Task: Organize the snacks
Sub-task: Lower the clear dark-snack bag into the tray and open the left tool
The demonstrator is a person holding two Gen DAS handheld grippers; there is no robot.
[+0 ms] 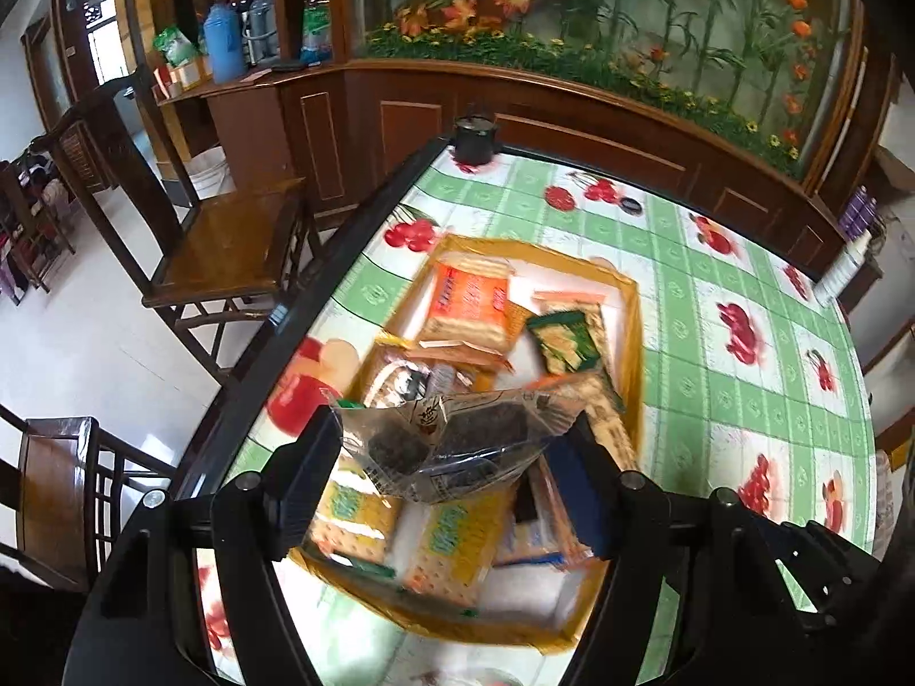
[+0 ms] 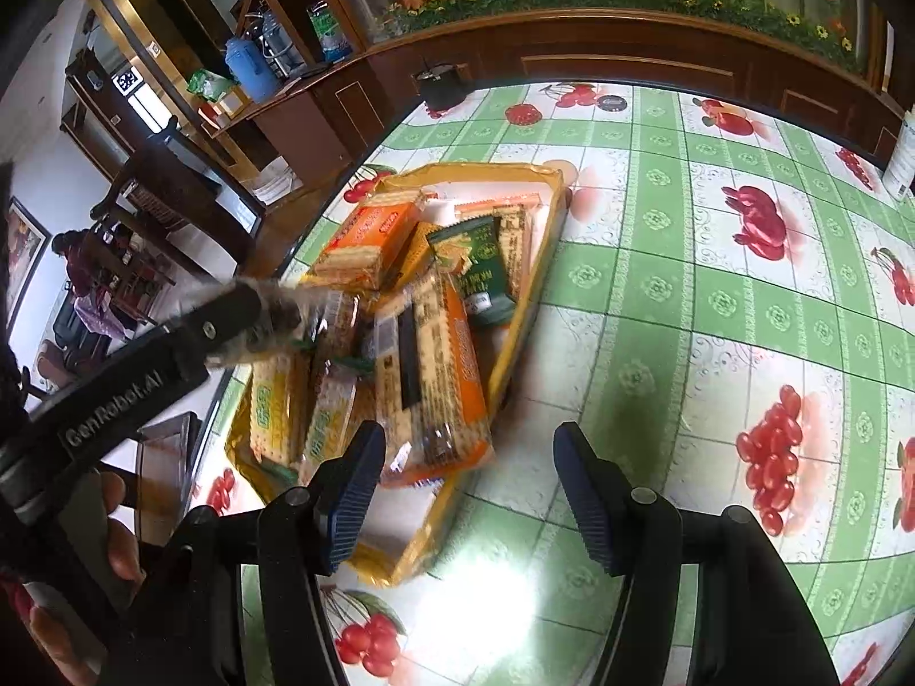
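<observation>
My left gripper (image 1: 452, 457) pinches a clear packet of dark seaweed snacks (image 1: 446, 440) between its two pads, the packet's long axis running crosswise from finger to finger, held up directly above the near half of the yellow tray (image 1: 629, 308). The drop is straight down, I judge, and this arm is the nearer one. My right gripper (image 2: 469, 491) is spread wide with nothing in it, hovering just beside the tray's near right corner over the green checked tablecloth (image 2: 715, 297). The tray holds an orange wafer box (image 1: 469, 303) at the far end, a green packet (image 1: 566, 340) beside it, and yellow cracker packs (image 1: 452, 549) at the near end.
</observation>
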